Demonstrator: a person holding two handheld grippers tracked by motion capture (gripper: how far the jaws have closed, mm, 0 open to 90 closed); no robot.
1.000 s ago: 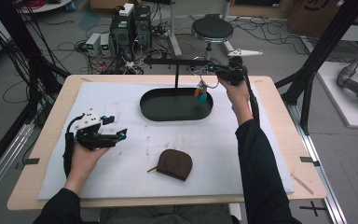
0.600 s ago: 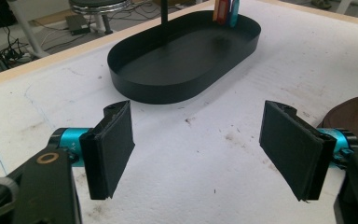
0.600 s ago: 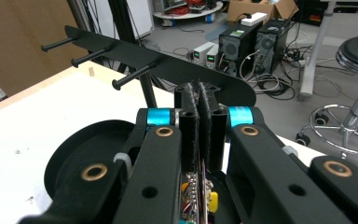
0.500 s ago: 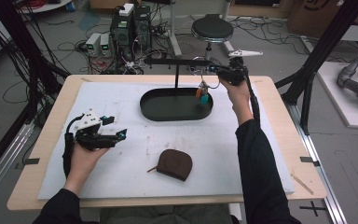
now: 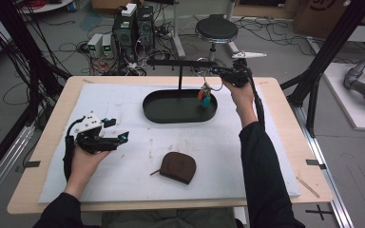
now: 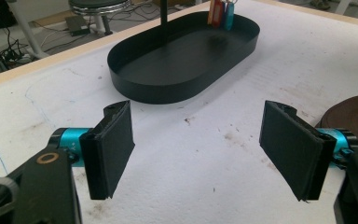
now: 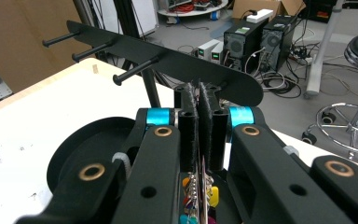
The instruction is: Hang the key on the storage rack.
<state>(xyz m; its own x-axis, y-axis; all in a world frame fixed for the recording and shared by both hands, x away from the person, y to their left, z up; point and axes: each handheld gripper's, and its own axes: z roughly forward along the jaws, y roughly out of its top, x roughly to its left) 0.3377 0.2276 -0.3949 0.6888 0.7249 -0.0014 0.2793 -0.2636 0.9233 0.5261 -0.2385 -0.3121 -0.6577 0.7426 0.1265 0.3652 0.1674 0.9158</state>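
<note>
Apparently the right gripper was held up at the end of the black peg rack, its jaws clamped on the ring of a key bunch, so the coloured tags hung over the oval black tray, just beside the last peg. Well apart, the left gripper rested on the white mat with jaws spread wide, gripping nothing. A brown pouch lay nearer the person, clear of the rack's post.

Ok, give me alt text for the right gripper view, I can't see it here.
The right gripper is shut on a key bunch with coloured tags, just before the black peg rack. Below the rack lies a black oval tray on white matting.
</note>
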